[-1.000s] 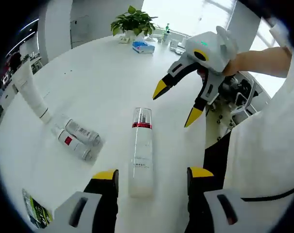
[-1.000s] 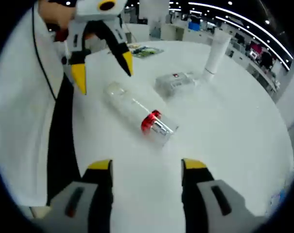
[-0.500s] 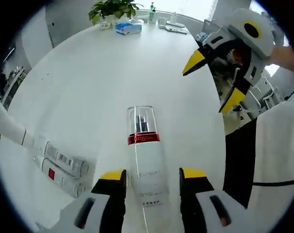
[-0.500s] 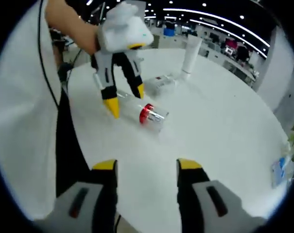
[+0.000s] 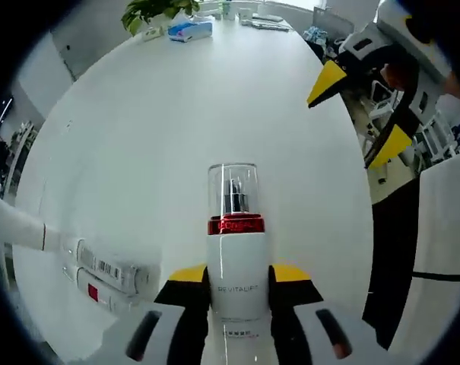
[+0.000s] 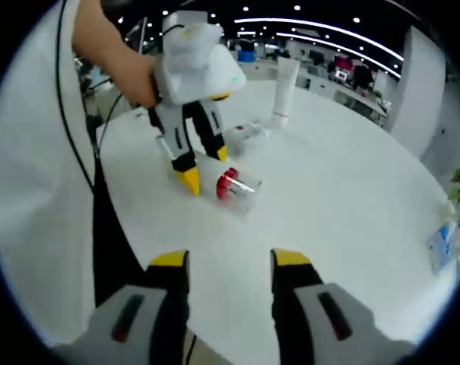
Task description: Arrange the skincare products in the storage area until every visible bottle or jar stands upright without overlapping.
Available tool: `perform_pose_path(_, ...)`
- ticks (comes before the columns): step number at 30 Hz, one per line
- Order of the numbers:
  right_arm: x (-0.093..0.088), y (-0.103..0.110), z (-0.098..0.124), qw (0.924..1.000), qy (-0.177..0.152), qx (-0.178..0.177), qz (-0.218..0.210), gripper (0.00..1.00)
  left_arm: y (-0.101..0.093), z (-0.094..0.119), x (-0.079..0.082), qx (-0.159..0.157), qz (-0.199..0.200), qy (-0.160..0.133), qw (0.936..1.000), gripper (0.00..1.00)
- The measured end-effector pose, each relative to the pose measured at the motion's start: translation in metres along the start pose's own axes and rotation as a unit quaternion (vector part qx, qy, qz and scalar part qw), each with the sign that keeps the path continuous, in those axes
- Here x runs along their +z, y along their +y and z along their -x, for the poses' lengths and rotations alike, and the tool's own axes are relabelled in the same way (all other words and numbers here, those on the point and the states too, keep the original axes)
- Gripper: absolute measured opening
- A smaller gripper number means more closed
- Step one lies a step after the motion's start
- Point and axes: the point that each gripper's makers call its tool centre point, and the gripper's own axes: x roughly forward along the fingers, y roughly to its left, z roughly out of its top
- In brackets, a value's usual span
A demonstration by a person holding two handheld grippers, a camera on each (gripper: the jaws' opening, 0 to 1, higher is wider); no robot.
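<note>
Serum bottle (image 5: 235, 251) lying flat at lower centre of surface (image 5: 176, 114), clamped by left gripper (image 5: 237, 277); not yet upright. Small bottles (image 5: 108, 274) lower left also flat. Right gripper (image 6: 223, 262) jaws apart, unused.

Bare table (image 5: 176, 99) lies open beyond the serum bottle (image 5: 236, 251); two small bottles (image 5: 108, 274) crowd its left.
</note>
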Motion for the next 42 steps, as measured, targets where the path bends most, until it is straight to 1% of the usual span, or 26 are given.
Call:
perform_pose_path(3,0.004,0.003,0.002,1.0000,-0.003,-0.003,-0.001,0.40,0.002,0.000,0.001,-0.002,0.010,-0.009,0.9999,0.29)
perform_pose_path(6,0.000,0.009,0.001,0.9998,-0.003,-0.002,-0.018,0.39,0.002,0.000,0.001,0.001,0.004,-0.023,0.9997,0.29)
perform_pose_path(9,-0.005,0.017,-0.001,0.9997,0.002,0.007,-0.024,0.39,0.004,0.000,0.003,0.001,0.031,-0.030,0.9991,0.28)
perform_pose_path(11,-0.006,0.020,-0.001,0.9997,0.007,0.015,-0.021,0.39,0.006,0.000,0.003,-0.012,0.041,-0.036,0.9984,0.27)
perform_pose_path(12,-0.005,0.021,-0.001,0.9996,0.009,0.019,-0.017,0.39,0.005,0.001,0.004,-0.024,0.053,-0.045,0.9973,0.27)
perform_pose_path(16,0.006,0.015,0.002,0.9996,0.007,0.024,-0.010,0.39,0.009,0.003,0.001,-0.027,0.078,-0.050,0.9954,0.26)
perform_pose_path(18,0.015,0.010,0.000,0.9994,-0.001,0.027,-0.023,0.39,0.007,0.005,-0.001,-0.038,0.106,-0.056,0.9921,0.26)
perform_pose_path(19,0.022,0.006,-0.001,0.9991,-0.010,0.024,-0.035,0.39,0.006,0.007,-0.003,-0.040,0.124,-0.066,0.9893,0.26)
perform_pose_path(21,0.026,0.000,-0.003,0.9983,-0.012,0.018,-0.054,0.39,0.007,0.010,-0.005,-0.038,0.141,-0.074,0.9866,0.26)
perform_pose_path(22,0.027,-0.002,-0.006,0.9961,-0.011,0.019,-0.086,0.40,0.007,0.012,-0.007,-0.043,0.153,-0.079,0.9842,0.26)
perform_pose_path(24,0.035,-0.002,-0.010,0.9884,-0.029,0.028,-0.147,0.42,0.009,0.016,-0.008,-0.040,0.180,-0.099,0.9779,0.26)
perform_pose_path(25,0.037,-0.003,-0.011,0.9864,-0.034,0.029,-0.158,0.42,0.009,0.017,-0.008,-0.041,0.187,-0.101,0.9762,0.26)
perform_pose_path(27,0.047,-0.001,-0.016,0.9716,-0.055,0.047,-0.225,0.44,0.010,0.025,-0.009,-0.043,0.220,-0.124,0.9666,0.26)
perform_pose_path(28,0.052,0.002,-0.020,0.9637,-0.063,0.059,-0.253,0.46,0.011,0.027,-0.011,-0.040,0.224,-0.129,0.9652,0.26)
perform_pose_path(30,0.057,0.007,-0.026,0.9551,-0.062,0.074,-0.280,0.51,0.010,0.031,-0.014,-0.041,0.234,-0.133,0.9620,0.26)
perform_pose_path(31,0.060,0.008,-0.029,0.9497,-0.064,0.079,-0.296,0.52,0.010,0.034,-0.014,-0.041,0.240,-0.144,0.9591,0.26)
perform_pose_path(32,0.068,0.010,-0.034,0.9398,-0.075,0.091,-0.321,0.52,0.011,0.037,-0.016,-0.037,0.248,-0.151,0.9563,0.26)
perform_pose_path(33,0.071,0.011,-0.035,0.9352,-0.079,0.096,-0.332,0.52,0.010,0.039,-0.016,-0.039,0.253,-0.158,0.9537,0.26)
perform_pose_path(34,0.079,0.016,-0.040,0.9170,-0.080,0.112,-0.375,0.54,0.010,0.042,-0.016,-0.039,0.262,-0.166,0.9499,0.26)
perform_pose_path(35,0.087,0.020,-0.045,0.9030,-0.081,0.128,-0.402,0.56,0.009,0.046,-0.016,-0.035,0.265,-0.173,0.9480,0.26)
perform_pose_path(37,0.097,0.024,-0.055,0.8810,-0.077,0.145,-0.444,0.59,0.006,0.051,-0.016,-0.033,0.269,-0.182,0.9450,0.25)
perform_pose_path(38,0.101,0.027,-0.059,0.8731,-0.076,0.152,-0.457,0.61,0.006,0.053,-0.015,-0.032,0.271,-0.192,0.9427,0.25)
perform_pose_path(39,0.109,0.028,-0.064,0.8597,-0.081,0.157,-0.479,0.61,0.007,0.055,-0.016,-0.032,0.272,-0.195,0.9419,0.25)
perform_pose_path(40,0.115,0.029,-0.067,0.8499,-0.084,0.163,-0.494,0.61,0.008,0.056,-0.016,-0.031,0.274,-0.196,0.9412,0.25)
perform_pose_path(41,0.121,0.030,-0.072,0.8353,-0.086,0.167,-0.517,0.61,0.010,0.059,-0.016,-0.029,0.280,-0.202,0.9381,0.26)
perform_pose_path(42,0.124,0.030,-0.075,0.8286,-0.087,0.171,-0.526,0.61,0.012,0.061,-0.017,-0.029,0.283,-0.206,0.9363,0.26)
